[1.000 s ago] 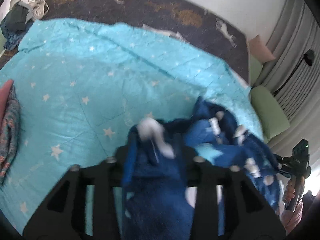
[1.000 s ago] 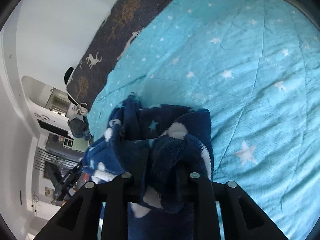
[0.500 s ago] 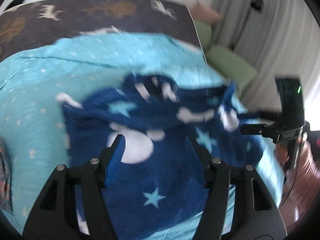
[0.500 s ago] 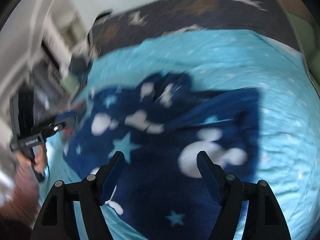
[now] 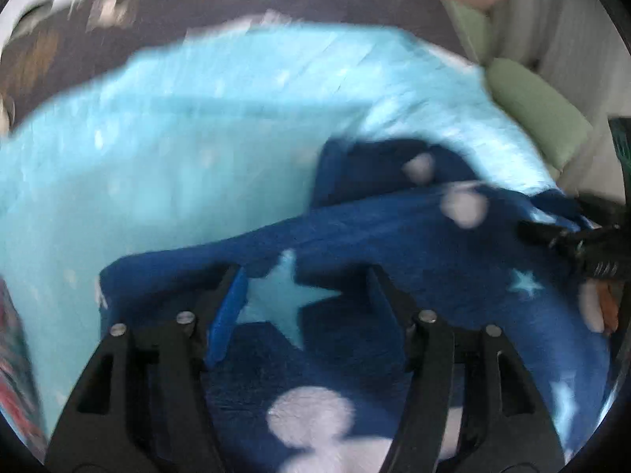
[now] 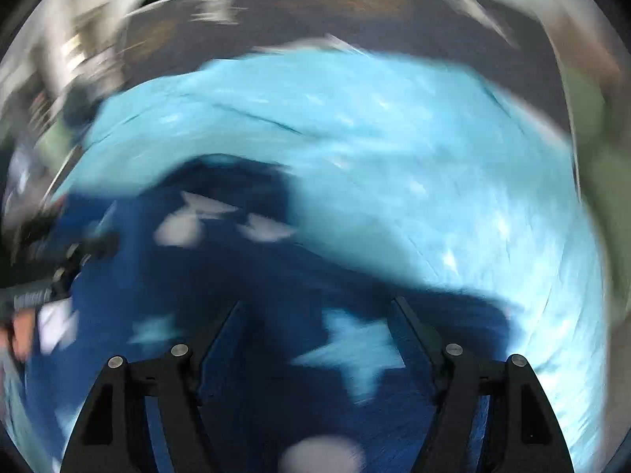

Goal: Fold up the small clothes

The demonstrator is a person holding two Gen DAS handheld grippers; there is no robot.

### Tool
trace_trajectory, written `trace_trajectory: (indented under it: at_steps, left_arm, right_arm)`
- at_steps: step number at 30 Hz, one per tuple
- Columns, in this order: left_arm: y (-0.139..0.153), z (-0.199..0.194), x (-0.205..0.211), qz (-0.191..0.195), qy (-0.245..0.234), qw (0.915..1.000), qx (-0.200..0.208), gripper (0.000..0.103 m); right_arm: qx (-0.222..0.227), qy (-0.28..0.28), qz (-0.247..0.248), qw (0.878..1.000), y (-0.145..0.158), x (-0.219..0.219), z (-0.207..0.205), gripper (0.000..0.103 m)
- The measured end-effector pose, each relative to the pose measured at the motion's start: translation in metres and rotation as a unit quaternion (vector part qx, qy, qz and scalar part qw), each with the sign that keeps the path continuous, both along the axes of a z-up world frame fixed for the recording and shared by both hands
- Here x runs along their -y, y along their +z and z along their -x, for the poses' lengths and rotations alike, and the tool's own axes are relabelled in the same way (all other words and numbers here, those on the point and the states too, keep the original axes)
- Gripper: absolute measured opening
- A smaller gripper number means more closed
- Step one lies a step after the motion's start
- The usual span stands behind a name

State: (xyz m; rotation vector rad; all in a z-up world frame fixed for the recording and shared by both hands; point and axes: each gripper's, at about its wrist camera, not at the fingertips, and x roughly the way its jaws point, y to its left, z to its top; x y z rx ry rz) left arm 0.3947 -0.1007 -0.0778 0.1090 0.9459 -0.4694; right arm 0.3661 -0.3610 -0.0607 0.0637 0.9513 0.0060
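A dark blue fleece garment (image 5: pixel 355 236) with light stars and white blobs lies spread on the turquoise star-print bedspread (image 5: pixel 177 138). My left gripper (image 5: pixel 305 280) is open just above it, with a light blue star between the fingers. In the right wrist view the same garment (image 6: pixel 244 276) fills the lower left, and my right gripper (image 6: pixel 317 307) is open over it. The right gripper also shows at the right edge of the left wrist view (image 5: pixel 583 244). Both views are motion-blurred.
A dark rug with animal figures (image 5: pixel 157 4) lies beyond the bedspread. Green cushions (image 5: pixel 536 106) sit at the right. A reddish patterned cloth (image 5: pixel 12 354) lies at the left edge. Furniture and clutter (image 6: pixel 59 79) stand at the far left.
One second ago both grippers were shut on the bunched garment. They have opened and let it go, and it now lies spread out. Both cameras have swung and dropped closer to it.
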Motion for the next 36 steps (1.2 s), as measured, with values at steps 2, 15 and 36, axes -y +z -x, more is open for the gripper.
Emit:
trace_trajectory:
  at_steps: [2, 15, 36]
  left_arm:
    - [-0.003, -0.002, -0.009, 0.043, 0.003, 0.9991, -0.001, 0.068]
    - [0.056, 0.081, -0.058, 0.044, 0.027, 0.9977, 0.044, 0.075]
    - [-0.022, 0.222, -0.163, 0.268, 0.119, 0.9482, -0.123, 0.081]
  right_arm:
    - [-0.008, -0.017, -0.100, 0.995, -0.026, 0.030, -0.005, 0.078]
    - [0.062, -0.039, -0.119, 0.990, 0.044, 0.069, 0.080, 0.079]
    - [0.008, -0.093, -0.329, 0.940, -0.033, 0.069, 0.285, 0.085]
